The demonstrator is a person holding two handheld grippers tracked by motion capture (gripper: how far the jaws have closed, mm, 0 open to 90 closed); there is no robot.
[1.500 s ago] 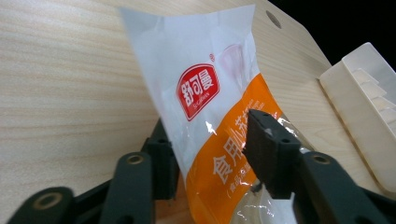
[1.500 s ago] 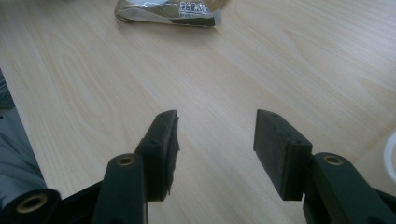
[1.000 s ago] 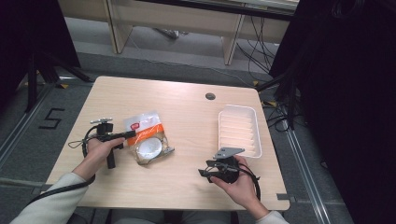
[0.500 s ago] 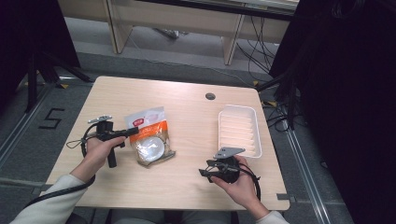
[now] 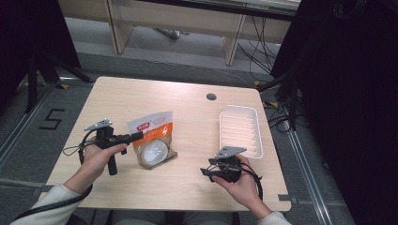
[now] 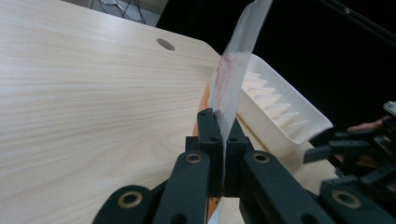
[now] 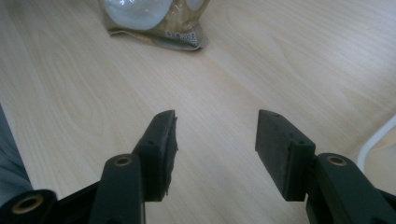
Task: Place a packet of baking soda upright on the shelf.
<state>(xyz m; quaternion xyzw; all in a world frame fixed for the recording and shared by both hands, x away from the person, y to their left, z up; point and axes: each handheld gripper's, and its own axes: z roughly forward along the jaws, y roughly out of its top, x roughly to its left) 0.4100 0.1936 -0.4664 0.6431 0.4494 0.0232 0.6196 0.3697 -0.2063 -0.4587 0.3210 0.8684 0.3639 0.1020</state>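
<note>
A clear and orange snack bag (image 5: 152, 140) with a round white window lies left of the table's middle. Its top edge is raised while its bottom rests on the wood. My left gripper (image 5: 135, 137) is shut on the bag's upper left edge. In the left gripper view the two jaws press together on the thin film of the bag (image 6: 233, 70), which rises past the left gripper (image 6: 223, 140). My right gripper (image 5: 206, 171) hovers low near the front right, open, with bare wood between its fingers. Beyond the right gripper (image 7: 215, 140) lies the bag's bottom end (image 7: 154, 21).
A white ribbed tray (image 5: 240, 130) sits at the right side of the table (image 5: 187, 108), just behind my right hand. A small round hole (image 5: 211, 96) is near the far edge. The tray (image 6: 280, 112) stands behind the bag in the left gripper view.
My left gripper has risen a little with the bag's edge in it, so the bag's top has lifted off the table. The right hand has stayed put.
</note>
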